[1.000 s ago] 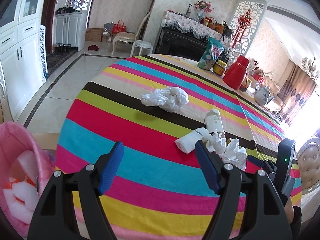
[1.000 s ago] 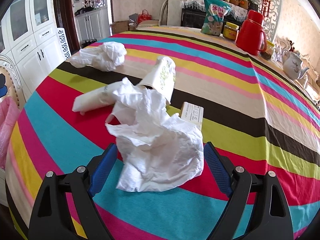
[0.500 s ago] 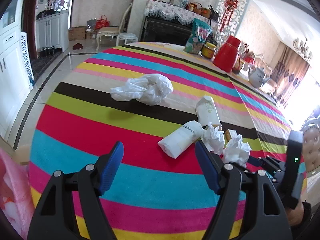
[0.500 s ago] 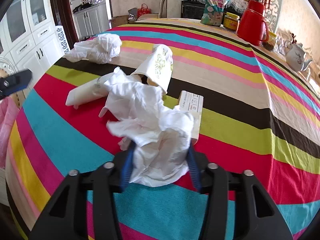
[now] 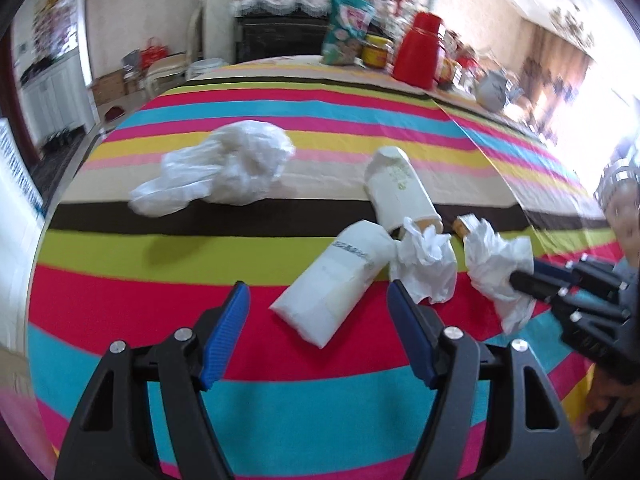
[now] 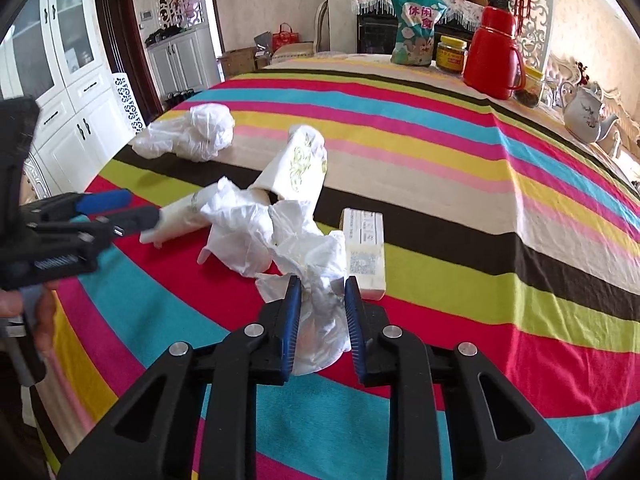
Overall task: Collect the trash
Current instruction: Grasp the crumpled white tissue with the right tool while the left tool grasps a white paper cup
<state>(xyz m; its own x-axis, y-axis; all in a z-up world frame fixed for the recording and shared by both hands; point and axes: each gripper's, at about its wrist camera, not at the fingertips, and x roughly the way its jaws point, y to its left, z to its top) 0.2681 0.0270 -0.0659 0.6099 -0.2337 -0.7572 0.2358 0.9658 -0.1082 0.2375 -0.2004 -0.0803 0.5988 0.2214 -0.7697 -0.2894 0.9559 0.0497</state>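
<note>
Trash lies on the striped tablecloth point(image 5: 160, 312): a white plastic bag point(image 5: 228, 168) point(image 6: 192, 132), a tipped paper cup point(image 5: 400, 192) point(image 6: 296, 168), a white packet point(image 5: 336, 288) point(image 6: 180, 216), a small box point(image 6: 366, 248) and two crumpled tissues. My right gripper point(image 6: 322, 282) is closing, and its pads press on the nearer tissue point(image 6: 308, 248) point(image 5: 496, 264). The other tissue point(image 5: 428, 264) point(image 6: 240, 232) lies against the cup. My left gripper point(image 5: 318, 290) point(image 6: 140, 206) hovers over the packet's near end. Its jaws are closing, with the pads still apart from the packet.
At the table's far edge stand a red thermos point(image 6: 494, 52), a snack bag point(image 6: 416, 32), a jar point(image 6: 451, 54) and a white teapot point(image 6: 584, 112). White cabinets point(image 6: 80, 112) line the left wall. A hand point(image 6: 40, 320) holds the left gripper.
My right gripper went from wide open to shut on the tissue. My left gripper came forward, to the right and lower, up to the white packet. The pink bag left its view.
</note>
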